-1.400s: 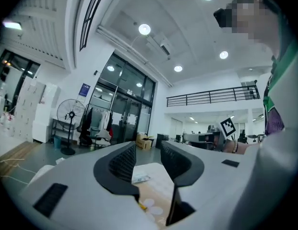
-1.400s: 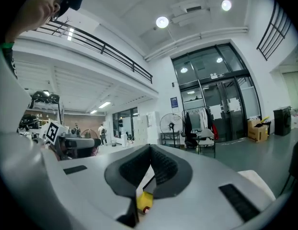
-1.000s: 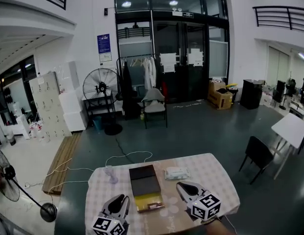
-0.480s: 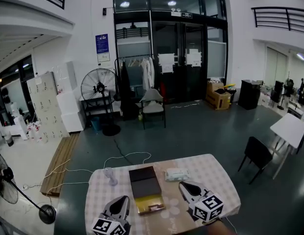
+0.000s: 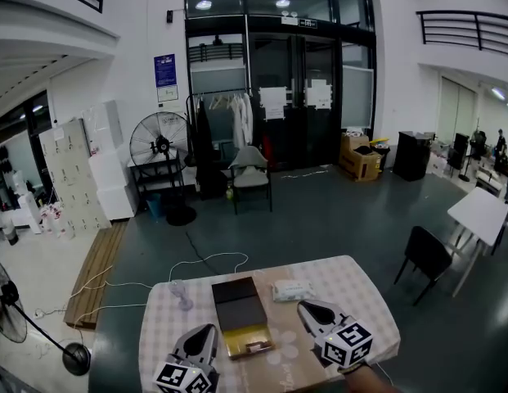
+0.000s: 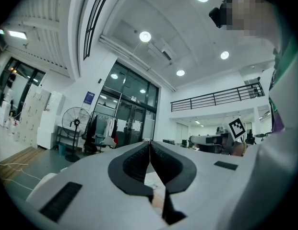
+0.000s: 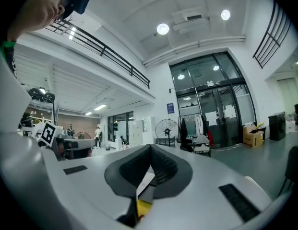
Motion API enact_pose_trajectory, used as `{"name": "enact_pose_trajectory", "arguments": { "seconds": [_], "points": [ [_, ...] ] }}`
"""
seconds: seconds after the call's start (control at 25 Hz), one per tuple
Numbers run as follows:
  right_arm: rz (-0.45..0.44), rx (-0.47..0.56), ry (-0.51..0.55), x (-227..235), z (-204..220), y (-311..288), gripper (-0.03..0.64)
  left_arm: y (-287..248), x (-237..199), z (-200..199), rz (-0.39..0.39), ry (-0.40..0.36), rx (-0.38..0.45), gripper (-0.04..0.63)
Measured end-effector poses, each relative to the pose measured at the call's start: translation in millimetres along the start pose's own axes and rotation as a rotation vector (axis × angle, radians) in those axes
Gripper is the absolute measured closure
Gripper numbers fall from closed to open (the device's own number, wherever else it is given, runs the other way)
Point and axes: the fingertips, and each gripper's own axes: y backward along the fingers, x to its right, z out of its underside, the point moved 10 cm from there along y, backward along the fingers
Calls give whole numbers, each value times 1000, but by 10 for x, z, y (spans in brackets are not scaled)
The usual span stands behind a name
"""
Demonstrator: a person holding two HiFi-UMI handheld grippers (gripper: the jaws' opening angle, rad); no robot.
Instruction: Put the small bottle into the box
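You stand at a table point(image 5: 361, 300) covered in a checked cloth, in a large hall with a dark floor and glass doors at the far end.

Your left gripper point(image 5: 206, 333) hangs over the near left part of the table, pointing away from you. Its 2 jaws are pressed together at the tips, with nothing between them. Your right gripper point(image 5: 306, 308) hangs over the near right part and angles toward the middle. Its 2 jaws also meet at the tips and hold nothing.

Between the 2 grippers lies the box point(image 5: 240, 304), open, with a dark half on the far side and a yellow half on the near side.

The small bottle point(image 5: 182, 291) is on the cloth just left of the box's dark half, beyond the left gripper and apart from it. It is pale and small in the head view, and it seems to stand upright.

A flat white packet point(image 5: 292, 290) lies right of the box. 1 black chair point(image 5: 426, 253) stands on the floor beyond the table's right end.
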Motion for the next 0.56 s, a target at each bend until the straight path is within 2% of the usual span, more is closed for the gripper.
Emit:
{"name": "enact_pose_trajectory", "arguments": {
  "seconds": [0.56],
  "points": [
    [-7,6,-3,-77,-78,-80,611,72,-71,-80,-30,-47,-9,571]
  ]
}}
